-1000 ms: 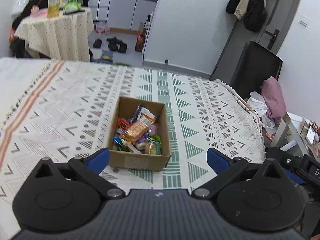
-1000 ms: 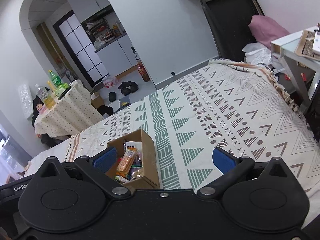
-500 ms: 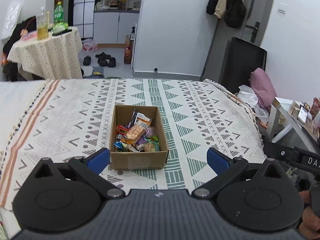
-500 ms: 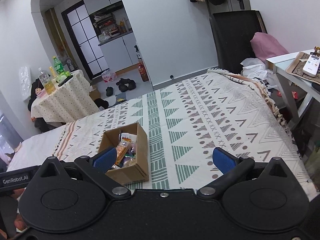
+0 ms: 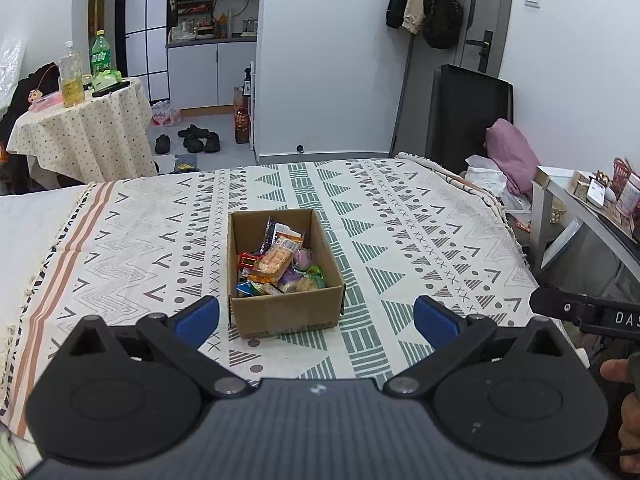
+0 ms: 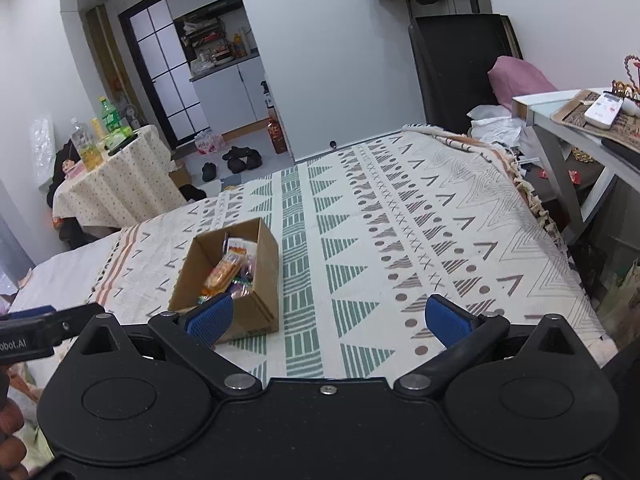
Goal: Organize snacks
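Note:
An open cardboard box [image 5: 286,312] full of wrapped snacks [image 5: 276,260] sits on a patterned bedspread [image 5: 400,240]. In the left wrist view my left gripper [image 5: 316,320] is open and empty, just short of the box's near wall, fingers spread wider than the box. In the right wrist view the box [image 6: 264,264] lies ahead and to the left, with the snacks [image 6: 224,272] showing inside. My right gripper [image 6: 328,318] is open and empty above the bedspread [image 6: 400,240], its left fingertip in front of the box's near corner.
A small round table [image 5: 80,132] with bottles stands at the far left. A white side table [image 6: 576,120] with a remote and clutter stands to the right of the bed. A black chair [image 5: 468,112] and pink cloth [image 5: 512,156] lie beyond the bed's far right corner.
Both grippers have pulled back and levelled out, so the box looks smaller and farther. Both stay open and empty.

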`<state>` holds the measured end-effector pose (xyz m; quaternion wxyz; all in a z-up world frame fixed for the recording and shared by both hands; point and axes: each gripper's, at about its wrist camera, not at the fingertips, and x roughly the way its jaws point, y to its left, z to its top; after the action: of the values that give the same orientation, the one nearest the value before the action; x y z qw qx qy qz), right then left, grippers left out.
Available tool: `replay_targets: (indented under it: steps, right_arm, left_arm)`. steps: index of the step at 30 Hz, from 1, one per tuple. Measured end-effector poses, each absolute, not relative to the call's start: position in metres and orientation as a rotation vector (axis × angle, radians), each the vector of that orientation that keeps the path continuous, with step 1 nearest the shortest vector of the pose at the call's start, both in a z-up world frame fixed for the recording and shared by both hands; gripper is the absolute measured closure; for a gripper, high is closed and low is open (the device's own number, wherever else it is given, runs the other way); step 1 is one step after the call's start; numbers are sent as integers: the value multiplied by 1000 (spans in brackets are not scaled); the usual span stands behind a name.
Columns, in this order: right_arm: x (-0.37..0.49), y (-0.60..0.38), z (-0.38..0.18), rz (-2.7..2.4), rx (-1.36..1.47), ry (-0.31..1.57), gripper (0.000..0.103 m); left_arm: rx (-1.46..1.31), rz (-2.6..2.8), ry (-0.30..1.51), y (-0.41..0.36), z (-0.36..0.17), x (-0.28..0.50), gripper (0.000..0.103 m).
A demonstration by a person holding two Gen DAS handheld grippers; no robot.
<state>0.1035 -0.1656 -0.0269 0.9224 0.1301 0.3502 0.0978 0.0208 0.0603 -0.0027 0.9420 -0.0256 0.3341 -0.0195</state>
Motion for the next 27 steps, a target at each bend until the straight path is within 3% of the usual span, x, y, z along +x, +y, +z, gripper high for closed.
replay_targets:
  steps: [27]
  right_arm:
    - [87,-142,-26,191,181,699,0]
  left_arm:
    - [-69,-48,695,76,-13,20,0]
